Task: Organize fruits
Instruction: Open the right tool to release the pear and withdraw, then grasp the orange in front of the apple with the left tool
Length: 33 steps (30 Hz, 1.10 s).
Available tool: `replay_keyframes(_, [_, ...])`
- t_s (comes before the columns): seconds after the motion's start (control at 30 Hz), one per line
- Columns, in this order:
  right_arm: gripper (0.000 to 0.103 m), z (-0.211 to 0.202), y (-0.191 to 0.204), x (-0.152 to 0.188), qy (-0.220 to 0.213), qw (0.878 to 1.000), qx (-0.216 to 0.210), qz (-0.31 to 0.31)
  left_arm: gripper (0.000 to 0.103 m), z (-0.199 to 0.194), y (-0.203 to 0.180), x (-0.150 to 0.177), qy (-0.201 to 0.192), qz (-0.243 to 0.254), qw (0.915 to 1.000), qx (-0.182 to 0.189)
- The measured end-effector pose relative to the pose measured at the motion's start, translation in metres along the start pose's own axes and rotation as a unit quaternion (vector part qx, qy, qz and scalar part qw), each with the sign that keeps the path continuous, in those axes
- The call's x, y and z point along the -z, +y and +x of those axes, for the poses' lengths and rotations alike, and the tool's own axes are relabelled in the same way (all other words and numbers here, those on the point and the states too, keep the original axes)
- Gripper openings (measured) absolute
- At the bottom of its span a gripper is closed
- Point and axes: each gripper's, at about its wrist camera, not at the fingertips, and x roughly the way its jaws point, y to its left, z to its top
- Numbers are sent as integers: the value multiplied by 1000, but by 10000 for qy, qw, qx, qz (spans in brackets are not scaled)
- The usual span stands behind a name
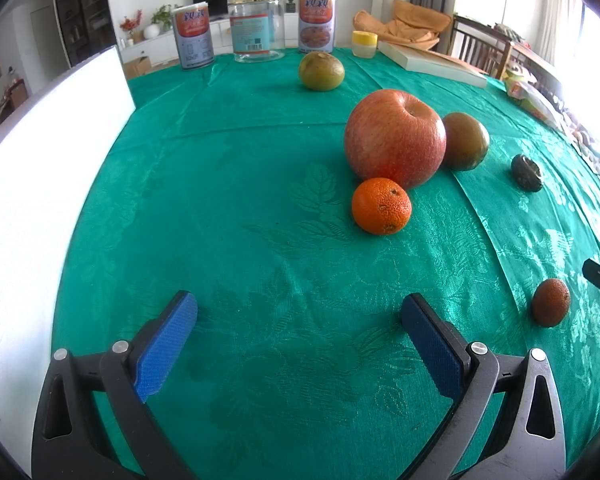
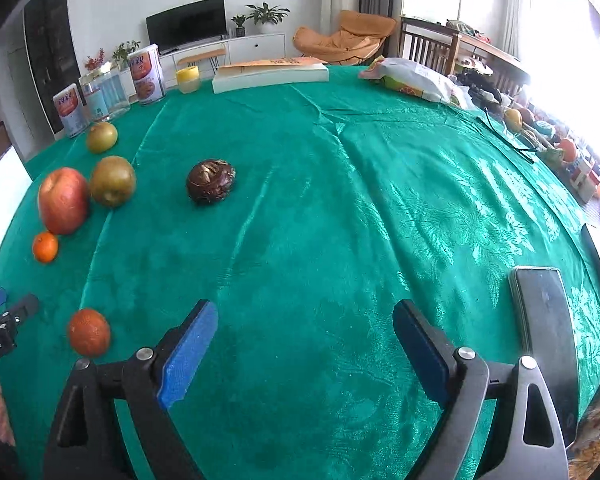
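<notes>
Hovering over the green tablecloth [image 1: 228, 184], the left gripper [image 1: 300, 312] has its jaws spread wide with nothing between the blue pads [image 1: 168, 340]. The right gripper [image 2: 304, 320] is likewise wide open and empty above the same cloth.

Landmark: red apple [image 1: 394, 138].
- Small orange [image 1: 381, 206]: just in front of the apple, touching or nearly touching; cannot tell which.
- Brownish-green fruit [image 1: 466, 141]: right of the apple, partly behind it, close against it.
- Second greenish fruit [image 1: 321, 71]: well beyond the apple, near the clear jar [image 1: 256, 26] and two printed cans [image 1: 193, 36].
- Dark wrinkled fruit [image 1: 527, 173]: right of the apple, apart from the cluster.
- Darker orange fruit [image 1: 551, 302]: nearer the camera and far right of the apple, alone, beside the tip of the right gripper at the frame edge.

Right wrist view: a phone [image 2: 546, 320] lies flat, far right of the apple, near the table edge. A book [image 2: 270, 76] and a yellow cup [image 2: 188, 79] sit at the far side.
</notes>
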Motion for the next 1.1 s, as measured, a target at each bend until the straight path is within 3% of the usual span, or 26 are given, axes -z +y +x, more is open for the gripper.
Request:
replay_keyframes(0.07, [92, 2, -7, 2, 22, 9999, -60, 119, 101, 0, -1, 0, -21, 28, 10000, 61])
replay_keyframes(0.17, [95, 3, -10, 3, 25, 9998, -98, 171, 100, -2, -15, -10, -88, 363, 9978, 539])
replay_keyframes(0.33, [103, 7, -5, 3, 56, 10000, -40, 50, 100, 2, -41, -30, -405, 789, 9949, 480])
replay_keyframes(0.57, [103, 7, -5, 3, 52, 10000, -42, 61, 99, 17, -35, -43, -408, 535, 9963, 527])
replay_keyframes(0.6, [103, 7, -5, 2, 48, 10000, -41, 64, 95, 15, -35, -44, -455, 534, 9961, 535])
replay_keyframes(0.7, [103, 7, -5, 2, 38, 10000, -40, 72, 37, 22, -40, -43, -213, 723, 9954, 596])
replay_keyframes(0.83, [103, 8, -6, 1, 37, 9999, -53, 81, 32, 17, -39, -33, -289, 756, 9946, 648])
replay_keyframes(1.1, [103, 3, -23, 1, -101, 9975, -429, 549, 31, -18, -12, -6, -217, 372, 9937, 1034])
